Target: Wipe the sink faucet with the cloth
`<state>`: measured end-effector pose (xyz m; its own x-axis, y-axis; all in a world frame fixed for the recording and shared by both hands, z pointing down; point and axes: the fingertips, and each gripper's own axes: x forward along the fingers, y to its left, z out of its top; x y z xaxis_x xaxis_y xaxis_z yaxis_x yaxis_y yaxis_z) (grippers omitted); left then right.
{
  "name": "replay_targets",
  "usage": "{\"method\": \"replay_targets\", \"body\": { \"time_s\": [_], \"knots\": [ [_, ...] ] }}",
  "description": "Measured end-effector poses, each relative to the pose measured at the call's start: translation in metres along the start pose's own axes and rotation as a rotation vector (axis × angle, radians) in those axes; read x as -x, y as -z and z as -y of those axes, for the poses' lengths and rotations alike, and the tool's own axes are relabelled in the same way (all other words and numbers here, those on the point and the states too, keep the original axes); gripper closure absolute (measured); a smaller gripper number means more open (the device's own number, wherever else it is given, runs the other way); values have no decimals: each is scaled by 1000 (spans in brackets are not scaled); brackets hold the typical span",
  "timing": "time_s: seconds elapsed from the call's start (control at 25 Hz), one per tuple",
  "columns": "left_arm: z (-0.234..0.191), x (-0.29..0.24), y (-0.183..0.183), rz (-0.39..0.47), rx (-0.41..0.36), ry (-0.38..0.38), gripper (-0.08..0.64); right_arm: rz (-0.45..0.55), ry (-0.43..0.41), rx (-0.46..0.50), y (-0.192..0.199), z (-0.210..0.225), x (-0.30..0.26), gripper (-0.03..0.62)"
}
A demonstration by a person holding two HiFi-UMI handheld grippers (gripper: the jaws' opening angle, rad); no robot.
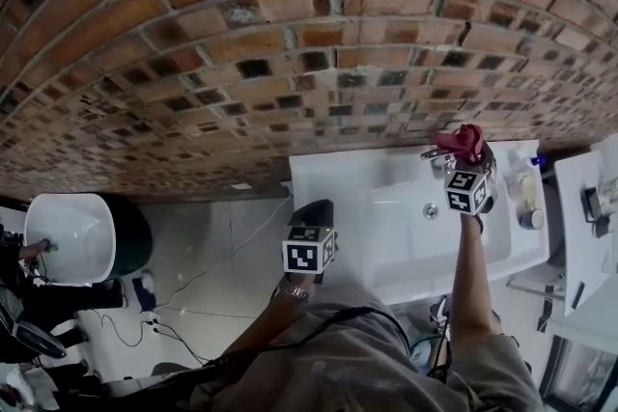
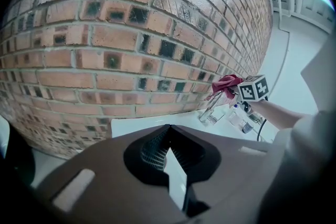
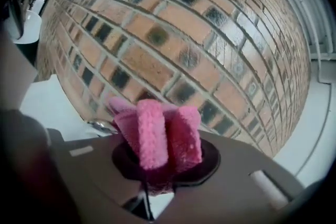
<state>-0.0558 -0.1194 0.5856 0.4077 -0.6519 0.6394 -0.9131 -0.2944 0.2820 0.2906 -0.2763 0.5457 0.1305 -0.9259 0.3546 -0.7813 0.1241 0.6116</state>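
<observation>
The pink cloth [image 1: 465, 140] is bunched up in my right gripper [image 1: 469, 161], which is shut on it. The cloth sits over the top of the chrome faucet [image 1: 436, 155] at the back of the white sink [image 1: 328, 171]. In the right gripper view the cloth [image 3: 157, 136] fills the jaws and a bit of the faucet [image 3: 102, 126] shows to its left. My left gripper [image 1: 311, 210] hovers by the sink's left front edge, shut and holding nothing. From the left gripper view [image 2: 168, 131] the faucet [image 2: 210, 110] and the cloth [image 2: 226, 83] show at the right.
A brick wall [image 1: 241, 34] rises behind the sink. Small bottles [image 1: 526, 193] stand on the sink's right rim. A white cabinet [image 1: 589, 227] stands at the far right. Another white basin [image 1: 68, 236] sits at the far left, with cables [image 1: 193, 285] on the floor.
</observation>
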Motion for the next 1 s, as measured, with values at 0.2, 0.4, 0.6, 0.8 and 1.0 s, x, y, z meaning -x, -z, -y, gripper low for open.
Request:
{"method": "replay_targets", "body": {
  "time_s": [0.2, 0.4, 0.6, 0.8, 1.0],
  "knots": [
    [-2, -2, 6, -22, 0, -7, 548, -244, -45, -100, 84, 8, -36, 525],
    [-4, -4, 9, -41, -3, -15, 547, -391, -168, -150, 150, -60, -50, 520],
    [-9, -5, 9, -46, 0, -33, 546, -346, -320, -199, 133, -125, -32, 531],
    [-13, -4, 15, -50, 31, -51, 547, -226, -308, -297, 106, -125, -29, 531],
    [-13, -2, 16, -43, 42, -59, 546, -223, -232, -529, 113, -79, -37, 532]
  ]
}}
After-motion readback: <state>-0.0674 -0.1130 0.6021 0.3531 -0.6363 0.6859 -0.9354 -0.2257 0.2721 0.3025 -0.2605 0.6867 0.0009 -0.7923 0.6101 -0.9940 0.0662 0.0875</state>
